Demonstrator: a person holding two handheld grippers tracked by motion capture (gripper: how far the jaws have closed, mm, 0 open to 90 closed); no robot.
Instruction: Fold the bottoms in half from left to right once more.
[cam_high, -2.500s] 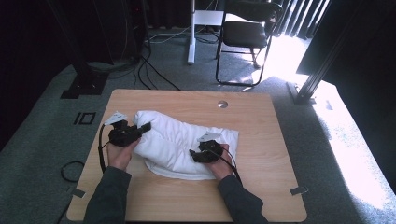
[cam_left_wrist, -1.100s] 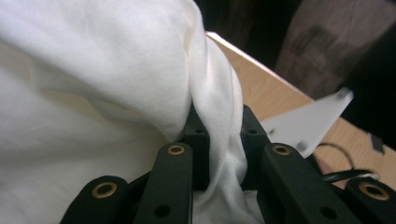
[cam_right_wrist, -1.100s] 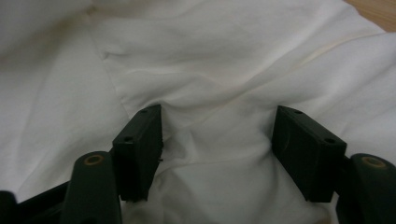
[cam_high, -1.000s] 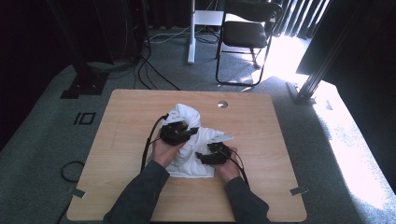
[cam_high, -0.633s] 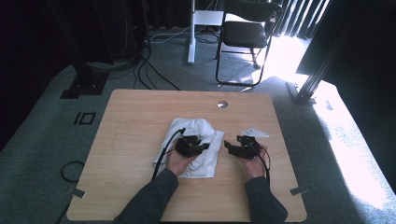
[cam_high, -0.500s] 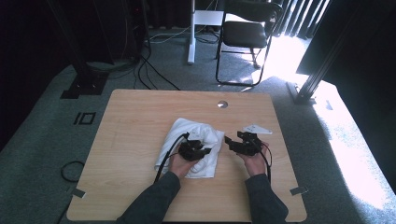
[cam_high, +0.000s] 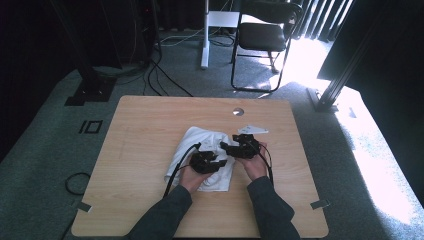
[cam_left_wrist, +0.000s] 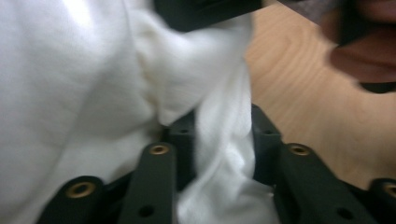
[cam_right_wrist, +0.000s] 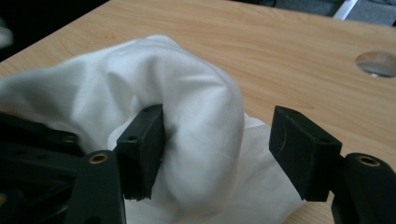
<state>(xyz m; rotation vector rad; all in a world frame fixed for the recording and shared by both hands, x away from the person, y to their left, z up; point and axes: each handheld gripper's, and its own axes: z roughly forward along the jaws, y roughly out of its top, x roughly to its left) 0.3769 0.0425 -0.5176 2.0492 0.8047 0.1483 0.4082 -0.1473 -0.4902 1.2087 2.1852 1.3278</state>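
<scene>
The left claw (cam_high: 216, 161) sat low at frame centre, its jaws just having opened, a strand of soft white cotton cloth (cam_high: 196, 150) lying loose between them, not pinched. The right claw (cam_high: 229, 148), just right of it, stood open with a rounded fold of cloth between its pads (cam_right_wrist: 142, 140), touching 1 pad. The cloth lay bunched into a narrow bundle mid-table (cam_high: 150, 125). Folding looked partly done; flattening and squaring the bundle seemed left.
</scene>
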